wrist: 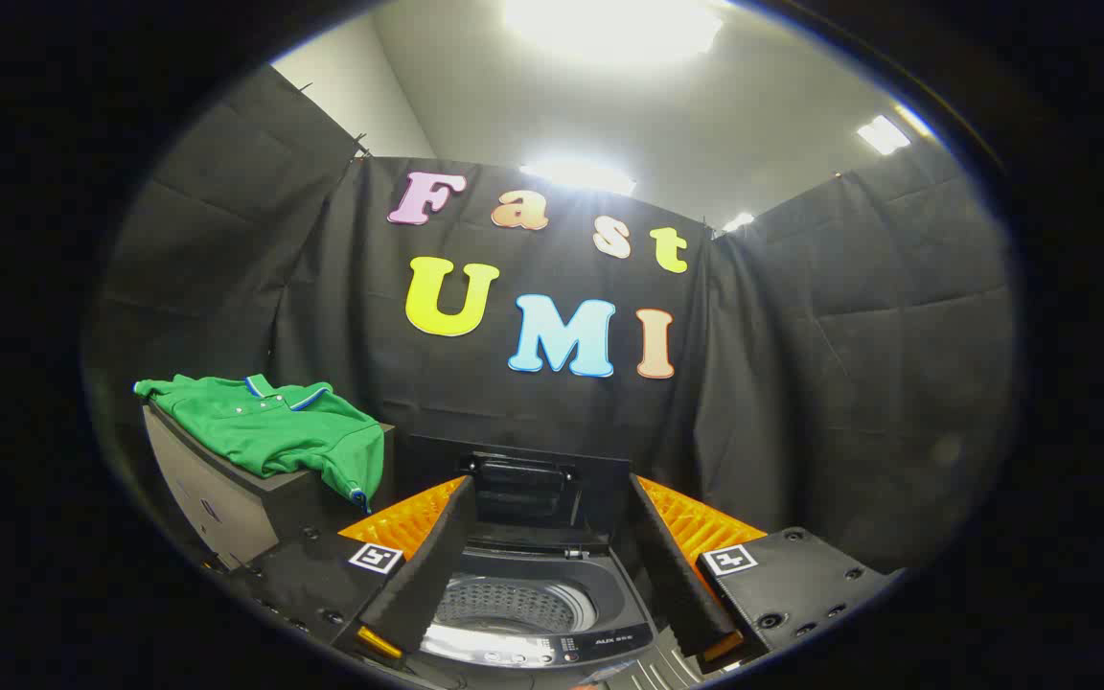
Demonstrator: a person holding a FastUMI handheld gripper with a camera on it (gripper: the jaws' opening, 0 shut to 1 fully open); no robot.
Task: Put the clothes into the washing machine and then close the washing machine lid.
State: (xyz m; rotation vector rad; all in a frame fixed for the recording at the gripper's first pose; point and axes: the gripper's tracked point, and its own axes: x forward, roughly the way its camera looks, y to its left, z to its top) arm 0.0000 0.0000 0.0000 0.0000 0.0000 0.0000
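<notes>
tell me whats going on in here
A hand-held gripper hangs open over a top-loading washing machine whose lid stands raised, holding nothing. A green polo shirt with a blue-trimmed collar lies on a grey box beside the machine, not yet loaded.

A green polo shirt (276, 429) lies draped over the corner of a grey box-like stand (217, 498).
</notes>
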